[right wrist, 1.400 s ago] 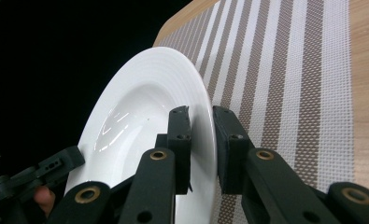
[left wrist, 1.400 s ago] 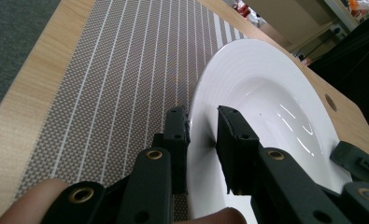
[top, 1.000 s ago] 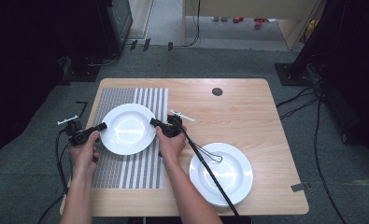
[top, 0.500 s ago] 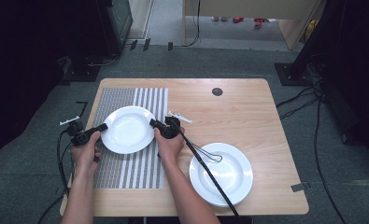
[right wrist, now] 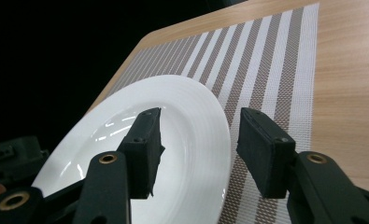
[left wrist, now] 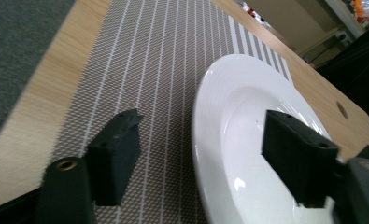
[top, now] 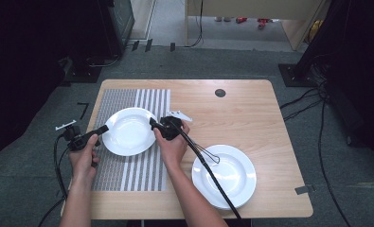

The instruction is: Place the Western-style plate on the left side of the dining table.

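On the wooden table (top: 251, 113), seen from the high view, a white plate (top: 128, 130) lies on a striped placemat (top: 128, 170), and a second plate (top: 232, 177) lies well apart on the bare wood to the right. Both plates look empty, although the cable of the right gripper runs over the second one. The left gripper (top: 102, 129) is at the left rim of the first plate and the right gripper (top: 152, 123) at its right rim, so the plate is between them.

From the left gripper view, the jaws of the left gripper (left wrist: 201, 149) are apart, one over the placemat (left wrist: 145, 70) and one over the inside of the plate (left wrist: 238, 107), with the rim between them. Nothing is clamped.

From the right gripper view, the right gripper (right wrist: 198, 149) also has its jaws apart, and the rim of the plate (right wrist: 191, 116) passes between them, with the placemat (right wrist: 261, 70) beyond.

I judge that the step in hand is taking the plate at two sides. The next move probably calls for closing both pairs of jaws on the rim together, and evenly, because the smooth plate may slip or tilt.
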A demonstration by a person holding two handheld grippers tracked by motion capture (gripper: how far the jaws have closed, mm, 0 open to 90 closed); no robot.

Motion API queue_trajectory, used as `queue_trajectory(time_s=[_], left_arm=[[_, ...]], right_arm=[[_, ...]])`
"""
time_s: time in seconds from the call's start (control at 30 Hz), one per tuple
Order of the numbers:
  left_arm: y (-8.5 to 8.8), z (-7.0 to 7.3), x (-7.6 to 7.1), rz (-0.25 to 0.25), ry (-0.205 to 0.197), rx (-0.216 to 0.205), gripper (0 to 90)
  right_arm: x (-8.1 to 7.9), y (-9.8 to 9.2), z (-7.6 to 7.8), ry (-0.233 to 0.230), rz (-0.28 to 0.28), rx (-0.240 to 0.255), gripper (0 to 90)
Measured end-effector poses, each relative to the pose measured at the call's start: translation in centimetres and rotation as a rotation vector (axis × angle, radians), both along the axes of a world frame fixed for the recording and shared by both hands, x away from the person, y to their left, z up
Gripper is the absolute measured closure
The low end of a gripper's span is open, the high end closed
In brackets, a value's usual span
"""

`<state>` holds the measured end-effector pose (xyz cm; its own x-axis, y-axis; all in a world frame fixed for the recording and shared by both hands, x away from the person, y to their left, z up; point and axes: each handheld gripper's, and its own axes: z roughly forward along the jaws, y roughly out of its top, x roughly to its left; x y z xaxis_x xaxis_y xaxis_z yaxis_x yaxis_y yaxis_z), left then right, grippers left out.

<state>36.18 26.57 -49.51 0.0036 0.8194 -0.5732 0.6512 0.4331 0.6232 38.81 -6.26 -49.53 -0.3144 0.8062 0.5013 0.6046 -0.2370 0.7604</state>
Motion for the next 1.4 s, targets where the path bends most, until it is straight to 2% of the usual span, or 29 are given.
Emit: queue_trajectory(time_s=[0.03, 0.1, 0.2, 0.3, 0.4, 0.47, 0.57, 0.63, 0.7, 0.8, 1.0, 1.23, 1.4], left_arm=[[0.1, 0.2, -0.2, 0.000, -0.004, 0.004, 23.9], [0.0, 0.6, -0.7, -0.011, -0.022, 0.020, 20.3], [-0.5, 1.2, -1.5, -0.025, -0.051, 0.042, 18.3], [-1.0, 1.6, -2.2, -0.021, -0.059, 0.078, 16.4], [-1.4, 1.7, -2.7, -0.026, -0.043, 0.093, 16.4], [-1.8, 1.8, -3.1, -0.033, -0.048, 0.108, 16.4], [-2.2, 2.0, -3.8, -0.037, -0.050, 0.110, 15.8], [-2.5, 2.2, -4.2, -0.040, -0.053, 0.133, 15.2], [-2.9, 2.4, -4.6, -0.042, -0.051, 0.162, 15.1], [-3.3, 2.7, -5.2, -0.051, -0.067, 0.165, 15.1], [-4.4, 3.2, -6.4, -0.066, -0.077, 0.228, 13.3], [-5.4, 3.2, -7.5, -0.085, -0.073, 0.279, 10.2], [-5.7, 3.1, -8.3, -0.096, -0.073, 0.300, 9.5]], right_arm=[[-0.1, -0.1, 0.3, 0.001, 0.008, -0.008, 48.8], [-0.4, -0.4, 0.8, 0.015, 0.026, 0.013, 45.1], [-0.8, -1.0, 1.4, -0.004, 0.040, -0.044, 38.5], [-1.3, -1.6, 1.9, 0.001, 0.066, -0.043, 33.4], [-2.1, -2.2, 2.5, -0.027, 0.131, -0.071, 28.5], [-2.6, -2.8, 2.9, -0.029, 0.141, -0.047, 28.3], [-3.2, -3.8, 3.4, -0.038, 0.139, -0.032, 27.2], [-3.7, -4.5, 3.7, -0.041, 0.141, -0.036, 26.0], [-4.1, -5.2, 4.1, -0.053, 0.143, -0.051, 25.5], [-4.8, -6.2, 4.4, -0.056, 0.139, -0.068, 23.6], [-5.8, -8.3, 4.6, -0.054, 0.132, -0.084, 21.6], [-7.1, -10.8, 4.8, -0.062, 0.132, -0.111, 19.3], [-8.0, -12.8, 5.0, -0.069, 0.116, -0.119, 18.7]])
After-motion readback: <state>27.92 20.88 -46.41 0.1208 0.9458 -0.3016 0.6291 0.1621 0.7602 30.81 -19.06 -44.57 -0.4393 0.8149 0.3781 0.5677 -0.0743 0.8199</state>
